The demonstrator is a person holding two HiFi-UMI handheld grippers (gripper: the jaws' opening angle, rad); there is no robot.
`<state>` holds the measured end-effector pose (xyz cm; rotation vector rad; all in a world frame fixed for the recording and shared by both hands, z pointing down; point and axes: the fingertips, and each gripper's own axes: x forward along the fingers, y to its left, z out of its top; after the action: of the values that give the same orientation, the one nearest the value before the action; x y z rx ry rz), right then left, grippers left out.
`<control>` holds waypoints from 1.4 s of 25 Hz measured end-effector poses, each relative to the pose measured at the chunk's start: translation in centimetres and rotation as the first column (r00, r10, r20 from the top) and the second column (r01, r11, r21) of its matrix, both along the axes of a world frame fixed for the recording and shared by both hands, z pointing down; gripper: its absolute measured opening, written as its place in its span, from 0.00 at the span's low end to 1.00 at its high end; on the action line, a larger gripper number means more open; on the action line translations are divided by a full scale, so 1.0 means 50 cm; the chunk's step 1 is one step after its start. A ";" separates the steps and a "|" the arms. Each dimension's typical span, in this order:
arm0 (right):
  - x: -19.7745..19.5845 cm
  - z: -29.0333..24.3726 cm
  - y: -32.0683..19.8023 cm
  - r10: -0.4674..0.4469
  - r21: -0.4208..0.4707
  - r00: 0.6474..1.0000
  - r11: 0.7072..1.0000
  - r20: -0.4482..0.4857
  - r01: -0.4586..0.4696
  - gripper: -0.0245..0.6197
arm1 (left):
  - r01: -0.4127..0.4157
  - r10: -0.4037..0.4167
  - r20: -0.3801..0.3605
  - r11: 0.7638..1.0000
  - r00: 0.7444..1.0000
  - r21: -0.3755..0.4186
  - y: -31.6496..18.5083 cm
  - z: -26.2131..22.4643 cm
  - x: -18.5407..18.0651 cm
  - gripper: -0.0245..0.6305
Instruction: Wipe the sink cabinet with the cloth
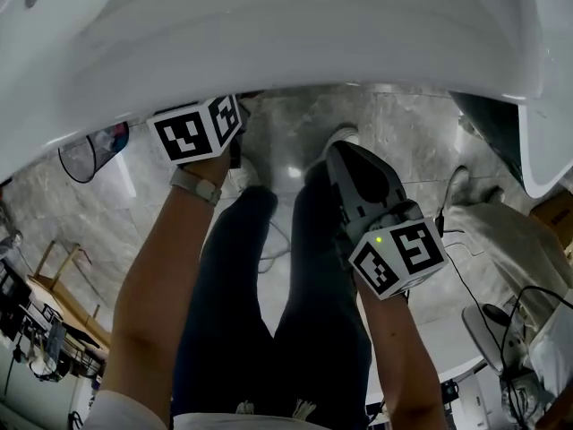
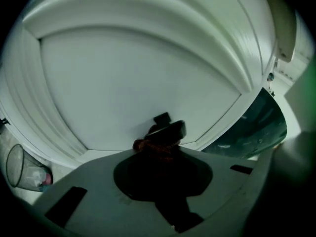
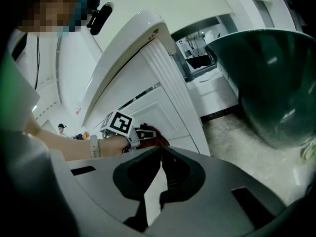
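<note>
A dark red cloth [image 2: 147, 145] is bunched in my left gripper [image 2: 165, 130], which is shut on it and presses it against the white panelled cabinet door [image 2: 138, 78]. From the right gripper view, the left gripper [image 3: 143, 132] and cloth [image 3: 158, 135] sit low on the cabinet front [image 3: 148, 105], beside a fluted post. In the head view only the left gripper's marker cube [image 1: 197, 133] shows; its jaws are hidden under the white sink top [image 1: 286, 43]. My right gripper [image 3: 160, 151] is shut on nothing and hangs apart over the floor [image 1: 342, 155].
A wire waste bin [image 2: 22, 169] stands left of the cabinet [image 1: 81, 155]. A dark green basin [image 3: 266, 73] looms at the right. The person's legs [image 1: 269, 303] stand on grey marble floor, with cables [image 1: 466, 285] and clutter at the right.
</note>
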<state>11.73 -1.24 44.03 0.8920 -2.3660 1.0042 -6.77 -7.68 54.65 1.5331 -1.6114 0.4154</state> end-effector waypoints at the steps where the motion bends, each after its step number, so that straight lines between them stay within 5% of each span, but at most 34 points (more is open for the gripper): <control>1: 0.000 -0.001 -0.003 -0.002 0.001 1.000 1.000 0.000 0.002 0.08 | 0.003 -0.003 -0.009 1.000 1.000 0.010 -0.008 -0.006 0.010 0.13; 5: 0.001 0.001 -0.014 -0.009 0.002 1.000 1.000 -0.001 0.009 0.08 | 0.035 -0.029 -0.103 0.998 0.994 0.053 -0.027 -0.033 0.049 0.13; 14: -0.024 0.002 -0.011 -0.035 0.005 0.999 0.999 -0.012 0.035 0.08 | 0.170 -0.126 -0.333 0.980 0.934 0.105 -0.007 -0.113 0.064 0.13; 18: -0.052 -0.003 -0.017 -0.058 0.009 0.998 0.998 -0.012 0.059 0.08 | 0.102 -0.053 -0.257 0.978 0.965 0.182 -0.017 -0.162 0.040 0.13; 23: -0.100 -0.005 0.002 -0.078 0.010 0.997 0.997 -0.008 0.078 0.08 | 0.043 0.010 -0.234 0.975 0.972 0.220 0.003 -0.177 0.014 0.13; 28: -0.135 -0.004 0.020 -0.112 0.007 0.994 0.994 -0.013 0.112 0.08 | 0.063 0.000 -0.278 0.974 0.961 0.218 0.019 -0.168 -0.018 0.13; 35: -0.181 0.000 0.049 -0.124 0.007 0.992 0.992 -0.009 0.125 0.08 | 0.105 -0.057 -0.242 0.977 0.969 0.188 0.061 -0.148 -0.090 0.13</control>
<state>2.68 1.21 44.03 0.7395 -2.3878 0.9409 -11.25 -4.64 47.25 1.5912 -1.5576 0.0229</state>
